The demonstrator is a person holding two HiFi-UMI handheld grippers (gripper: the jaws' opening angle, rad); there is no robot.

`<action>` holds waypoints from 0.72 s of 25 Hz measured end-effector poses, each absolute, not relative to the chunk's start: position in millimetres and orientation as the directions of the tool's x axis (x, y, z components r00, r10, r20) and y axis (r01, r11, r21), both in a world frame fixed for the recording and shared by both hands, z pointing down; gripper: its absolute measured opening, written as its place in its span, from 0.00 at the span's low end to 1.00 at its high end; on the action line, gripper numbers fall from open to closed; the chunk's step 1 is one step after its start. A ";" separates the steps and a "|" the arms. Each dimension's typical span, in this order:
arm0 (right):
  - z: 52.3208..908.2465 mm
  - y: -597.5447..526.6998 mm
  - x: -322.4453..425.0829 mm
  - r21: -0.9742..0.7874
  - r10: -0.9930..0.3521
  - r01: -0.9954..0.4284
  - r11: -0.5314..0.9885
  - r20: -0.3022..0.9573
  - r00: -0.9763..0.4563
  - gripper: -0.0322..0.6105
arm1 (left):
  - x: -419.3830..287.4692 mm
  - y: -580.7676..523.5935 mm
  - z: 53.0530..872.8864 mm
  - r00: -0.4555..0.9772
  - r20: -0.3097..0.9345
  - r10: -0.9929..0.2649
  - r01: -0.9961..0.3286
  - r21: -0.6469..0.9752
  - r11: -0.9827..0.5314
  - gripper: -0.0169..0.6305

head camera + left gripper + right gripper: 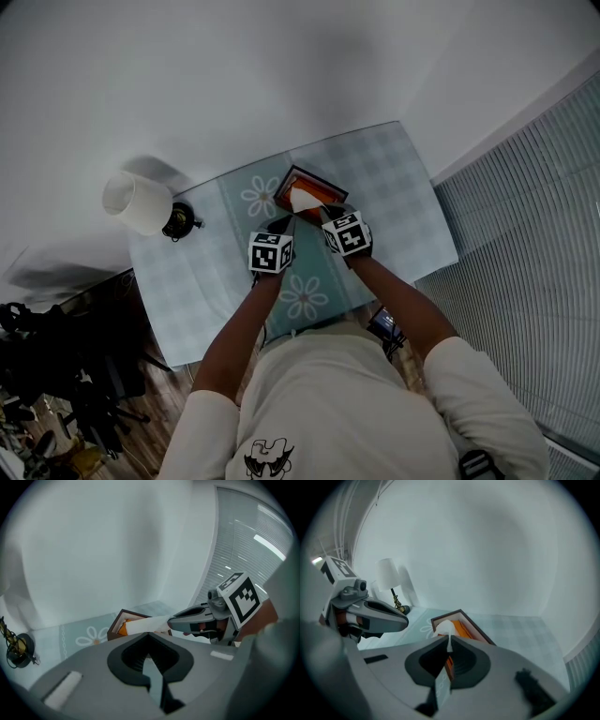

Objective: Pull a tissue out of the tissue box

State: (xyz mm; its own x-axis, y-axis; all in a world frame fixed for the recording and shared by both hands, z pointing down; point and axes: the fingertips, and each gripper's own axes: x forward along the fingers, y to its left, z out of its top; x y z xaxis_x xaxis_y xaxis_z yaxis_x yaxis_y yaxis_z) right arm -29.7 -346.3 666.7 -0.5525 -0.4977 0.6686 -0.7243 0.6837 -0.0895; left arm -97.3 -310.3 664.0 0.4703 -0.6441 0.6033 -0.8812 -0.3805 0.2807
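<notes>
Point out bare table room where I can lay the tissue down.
Bare cloth lies right of the tissue box, out to the table edge by the blinds, and front-left, between the lamp and the near edge. Crowded: the middle, where the left gripper and right gripper, shut on the tissue, meet at the box.

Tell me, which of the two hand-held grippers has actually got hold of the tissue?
The right hand-held gripper: its jaws pinch the white tissue sticking up from the tissue box. The left hand-held gripper is shut on nothing.
</notes>
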 end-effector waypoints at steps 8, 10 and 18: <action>637.9 -317.6 -23.1 -0.094 -0.521 -0.710 0.698 0.614 -0.593 0.07 | -93.4 -288.6 624.9 0.490 0.536 -0.688 -0.864 0.189 -0.467 0.04; 629.9 -306.2 -20.3 -0.094 -0.528 -0.708 0.699 0.601 -0.601 0.07 | -92.5 -278.6 617.4 0.501 0.526 -0.688 -0.854 0.171 -0.491 0.04; 583.5 -266.6 -12.2 -0.156 -0.558 -0.712 0.684 0.517 -0.649 0.07 | -97.8 -245.2 582.0 0.520 0.448 -0.727 -0.848 0.170 -0.502 0.04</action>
State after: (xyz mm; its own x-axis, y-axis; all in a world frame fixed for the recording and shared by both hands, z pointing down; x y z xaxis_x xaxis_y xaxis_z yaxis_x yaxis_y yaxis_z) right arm -12.2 -266.6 583.5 -0.6490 -0.5583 0.5169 -0.7125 0.6842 -0.1555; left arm -97.8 -245.2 582.0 0.5201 -0.7270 0.4483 -0.8481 -0.5019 0.1699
